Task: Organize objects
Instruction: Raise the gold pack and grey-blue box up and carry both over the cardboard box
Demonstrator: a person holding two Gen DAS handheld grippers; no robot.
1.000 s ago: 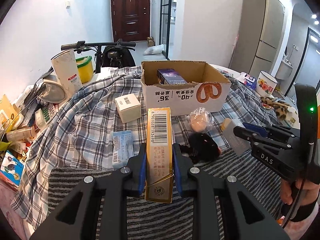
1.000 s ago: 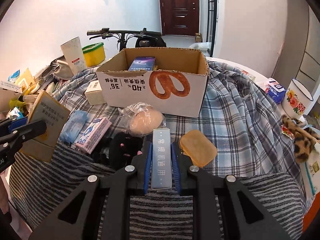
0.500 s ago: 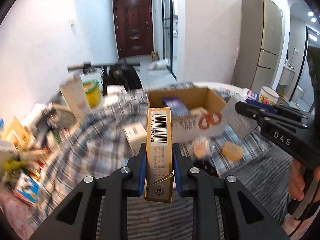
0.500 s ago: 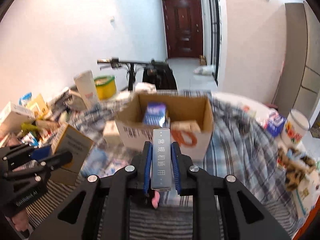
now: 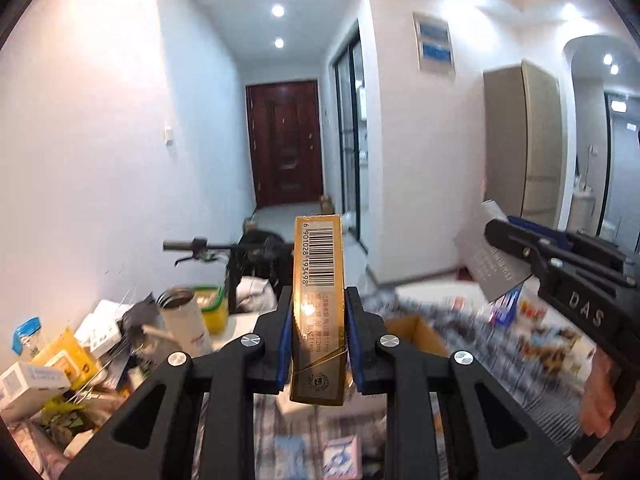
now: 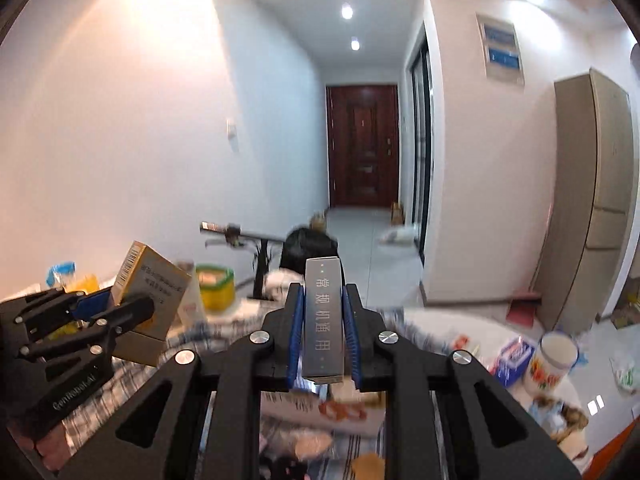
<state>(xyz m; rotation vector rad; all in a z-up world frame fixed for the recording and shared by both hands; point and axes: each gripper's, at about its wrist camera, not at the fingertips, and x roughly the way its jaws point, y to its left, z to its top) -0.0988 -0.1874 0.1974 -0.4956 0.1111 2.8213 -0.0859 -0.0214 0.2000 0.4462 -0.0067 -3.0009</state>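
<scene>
My left gripper (image 5: pixel 319 300) is shut on a tall gold box with a barcode (image 5: pixel 319 280) and holds it high above the table. It also shows in the right wrist view (image 6: pixel 148 292), at the left. My right gripper (image 6: pixel 323 300) is shut on a slim grey box with white characters (image 6: pixel 323 320), also raised. That grey box shows in the left wrist view (image 5: pixel 494 264), at the right. The cardboard box (image 5: pixel 416 334) lies below, mostly hidden behind the fingers; its printed front shows in the right wrist view (image 6: pixel 340 410).
A checked cloth (image 6: pixel 132 372) covers the table. Cartons and a white cup (image 5: pixel 186 320) crowd the left edge, beside a yellow tub (image 6: pixel 216 288). A flowered mug (image 6: pixel 550 364) stands at the right. A bicycle handlebar (image 5: pixel 192 246) is behind the table.
Both grippers have risen and tilted upward with their boxes. The table and cardboard box have dropped to the bottom of both views, and the hallway and ceiling now fill them.
</scene>
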